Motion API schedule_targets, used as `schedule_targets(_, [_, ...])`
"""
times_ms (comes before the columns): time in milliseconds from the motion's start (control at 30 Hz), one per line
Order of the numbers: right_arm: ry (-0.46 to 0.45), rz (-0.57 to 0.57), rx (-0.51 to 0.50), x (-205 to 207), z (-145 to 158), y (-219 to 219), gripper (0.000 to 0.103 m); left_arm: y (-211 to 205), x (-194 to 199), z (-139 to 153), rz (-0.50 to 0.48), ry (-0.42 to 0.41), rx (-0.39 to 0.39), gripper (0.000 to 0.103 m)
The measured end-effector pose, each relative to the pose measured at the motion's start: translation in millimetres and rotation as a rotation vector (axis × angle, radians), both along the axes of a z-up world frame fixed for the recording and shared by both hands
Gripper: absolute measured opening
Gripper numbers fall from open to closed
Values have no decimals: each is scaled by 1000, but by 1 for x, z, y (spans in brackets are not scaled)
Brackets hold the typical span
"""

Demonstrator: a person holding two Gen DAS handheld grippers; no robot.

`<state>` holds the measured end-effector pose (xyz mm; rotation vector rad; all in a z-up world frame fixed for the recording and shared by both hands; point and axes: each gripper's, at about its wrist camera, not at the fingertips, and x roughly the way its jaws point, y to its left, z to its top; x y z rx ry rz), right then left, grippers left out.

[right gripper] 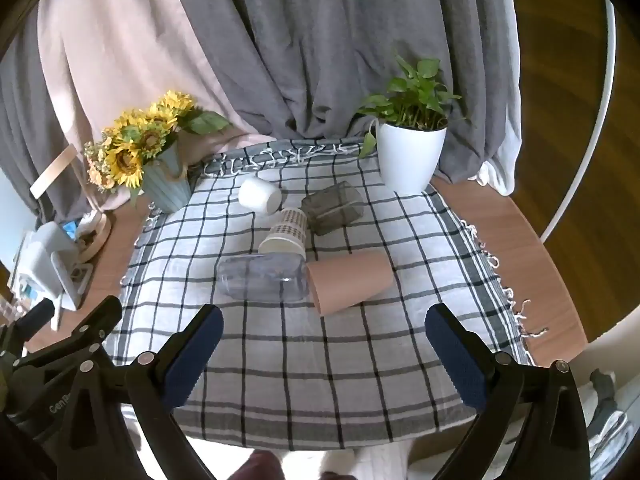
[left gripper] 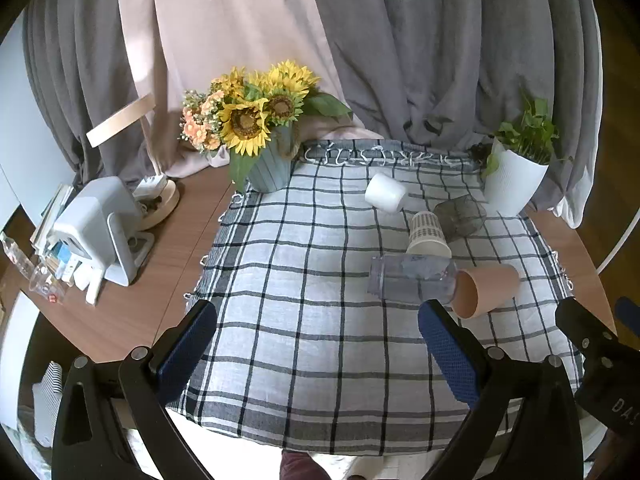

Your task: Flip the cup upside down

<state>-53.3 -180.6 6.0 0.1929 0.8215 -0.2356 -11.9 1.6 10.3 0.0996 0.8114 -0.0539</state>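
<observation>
5 cups lie tipped over on the checked cloth [right gripper: 304, 364] that covers most of the bench [left gripper: 132, 300]. They cluster on the far half, right of centre in the left wrist view. A white cup [right gripper: 259, 195] lies farthest back, near the fringed far edge of the cloth. Just in front of it a patterned paper cup [right gripper: 286, 230] lies with its rim toward the camera, and a dark smoky cup [right gripper: 332, 208] lies on its side just to the right, touching or nearly touching it. Nearer still, a clear plastic cup [right gripper: 262, 278] lies crosswise, its mouth against the open rim of a tan paper cup [right gripper: 350, 280], which points off to the right.

The left gripper [left gripper: 316, 344] hovers above the near half of the cloth, its blue-padded fingers [left gripper: 188, 350] spread wide and holding nothing. The right gripper [right gripper: 324, 344] hangs likewise, fingers [right gripper: 456, 360] wide apart and empty, the tan and clear cups straight ahead between them. The 2 grippers sit side by side, each showing at the edge of the other's view.

The near half of the cloth is bare, with open room in front of the cups. At the far left corner stands a sunflower pot [right gripper: 166, 184], at the far right corner a white planter [right gripper: 408, 156] with green leaves, close to the smoky cup. Bare wood shows along both side edges of the cloth. A white appliance [left gripper: 100, 228] and clutter crowd the bench's left end. Grey curtains [right gripper: 320, 40] hang close behind the far edge.
</observation>
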Motion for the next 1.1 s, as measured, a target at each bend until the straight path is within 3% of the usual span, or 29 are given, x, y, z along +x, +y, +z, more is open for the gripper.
schedule_targets(1100, [10, -12, 1, 1, 0, -1, 102, -1, 4, 4, 1, 2, -1, 103])
